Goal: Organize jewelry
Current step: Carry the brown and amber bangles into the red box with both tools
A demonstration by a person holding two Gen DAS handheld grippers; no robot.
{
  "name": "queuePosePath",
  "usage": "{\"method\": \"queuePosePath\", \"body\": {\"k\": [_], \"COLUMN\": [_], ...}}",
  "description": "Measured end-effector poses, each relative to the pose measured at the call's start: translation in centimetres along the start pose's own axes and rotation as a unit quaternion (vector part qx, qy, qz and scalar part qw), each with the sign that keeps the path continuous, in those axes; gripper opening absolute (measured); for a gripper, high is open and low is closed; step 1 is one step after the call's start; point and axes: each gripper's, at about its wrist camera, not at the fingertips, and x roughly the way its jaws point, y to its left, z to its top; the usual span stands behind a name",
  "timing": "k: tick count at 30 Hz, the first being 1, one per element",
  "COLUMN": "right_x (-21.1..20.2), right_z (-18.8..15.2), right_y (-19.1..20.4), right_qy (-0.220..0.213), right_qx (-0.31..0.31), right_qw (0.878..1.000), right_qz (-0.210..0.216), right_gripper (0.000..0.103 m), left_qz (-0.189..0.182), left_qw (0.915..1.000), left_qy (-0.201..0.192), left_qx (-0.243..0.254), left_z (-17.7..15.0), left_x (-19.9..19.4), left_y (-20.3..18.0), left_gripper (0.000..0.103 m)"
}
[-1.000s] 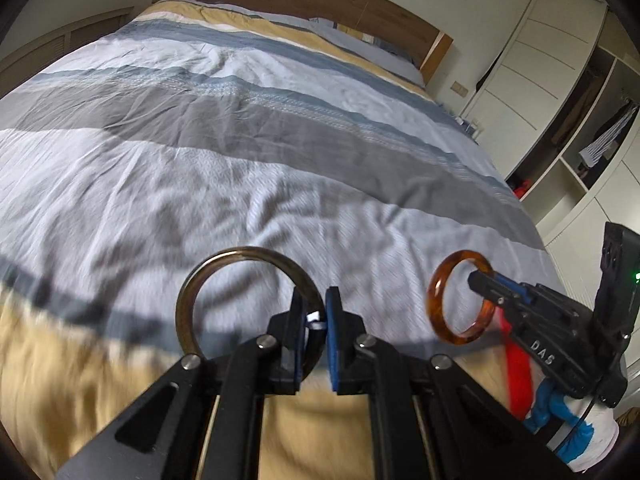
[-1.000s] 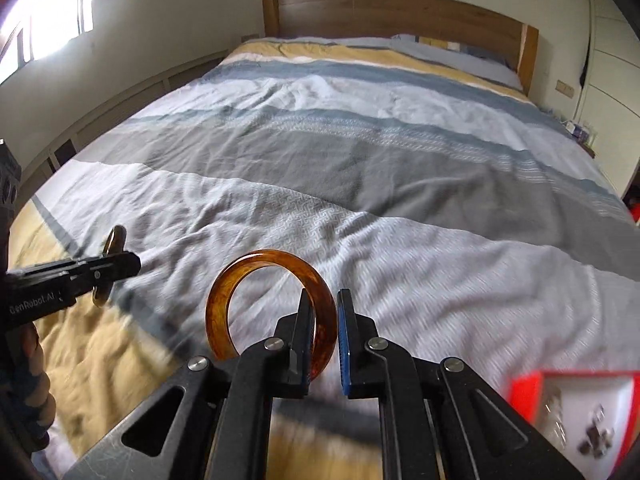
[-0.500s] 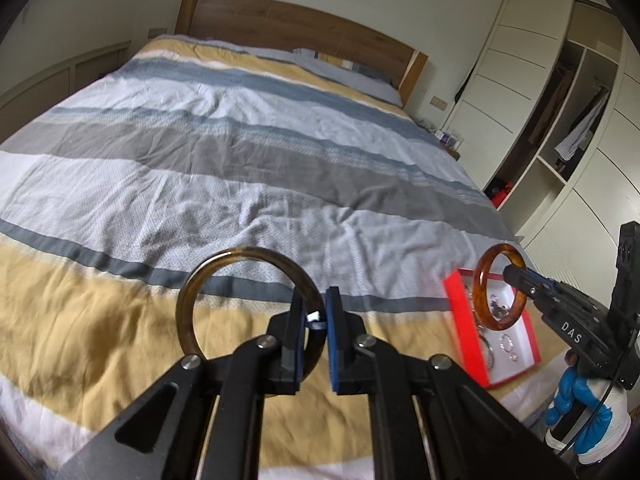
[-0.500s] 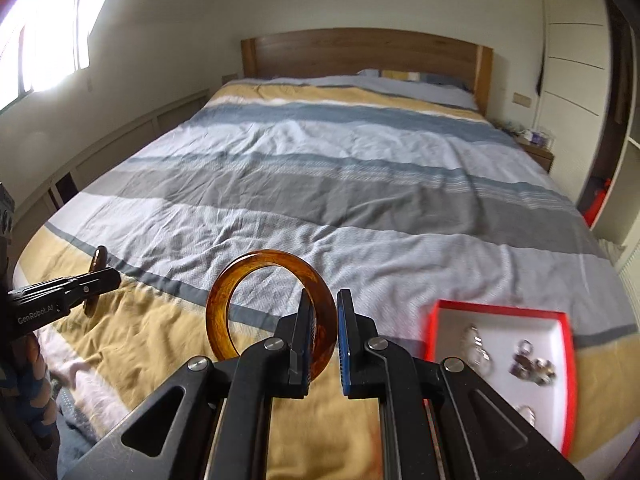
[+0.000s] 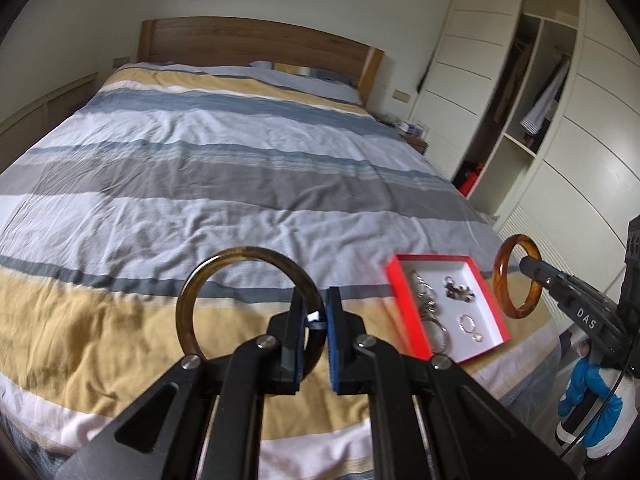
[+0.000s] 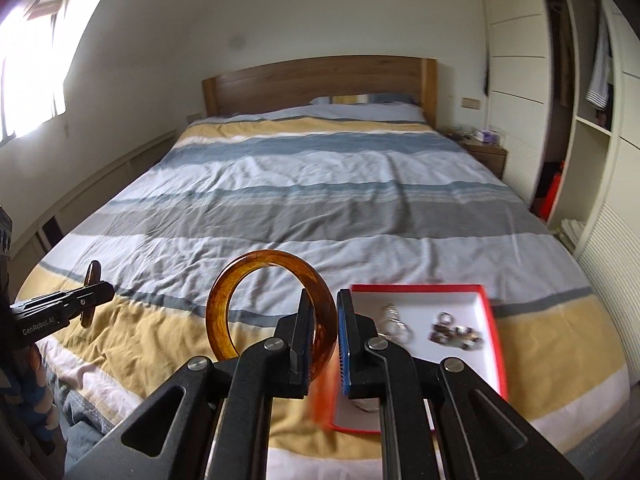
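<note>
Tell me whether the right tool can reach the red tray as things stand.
Probably yes: the right tool, shut on the amber bangle, hovers near the red tray on the bed, with nothing between them.

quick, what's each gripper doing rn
left gripper: shut on the dark bangle
right gripper: shut on the amber bangle

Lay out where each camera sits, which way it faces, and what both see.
Left wrist: on the left gripper, facing the headboard; it grips a dark bangle; right gripper at right.
Right wrist: on the right gripper, same heading, gripping an amber bangle; left gripper at left.
Shared: striped bed, red tray.
</note>
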Motion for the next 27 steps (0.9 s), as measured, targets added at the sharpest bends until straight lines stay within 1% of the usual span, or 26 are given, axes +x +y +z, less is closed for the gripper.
{"method": "queuePosePath", "body": {"k": [9, 12, 18, 27], "right_x": [0.6, 1.2, 2.9, 6.7], "right_z": [-1.5, -2.1, -3.0, -4.7], "right_y": [-6.1, -8.1, -11.4, -14.3], "right_qy": [0.015, 0.024, 0.041, 0.083], "right_qx": [0.028, 0.037, 0.045, 0.028], "right_qw": [0.999, 0.998, 0.997, 0.994], "right_qz": [-0.029, -0.039, -0.054, -0.065], "right_gripper": [0.011, 0.011, 0.011, 0.011], "left_qz": [-0.021, -0.029, -0.045, -0.072], "left_qw": [0.9985, 0.9971, 0.9943, 0.9868], "left_qy": [0.035, 0.047, 0.067, 0.111], "left_qx": [0.038, 0.053, 0.07, 0.093], "left_z": [-0.3, -0.5, -0.6, -1.6], "left_x": [4.3, 6.0, 9.0, 14.7], "left_y": [-6.1, -8.5, -11.9, -16.4], "left_gripper": [0.008, 0.008, 0.008, 0.008]}}
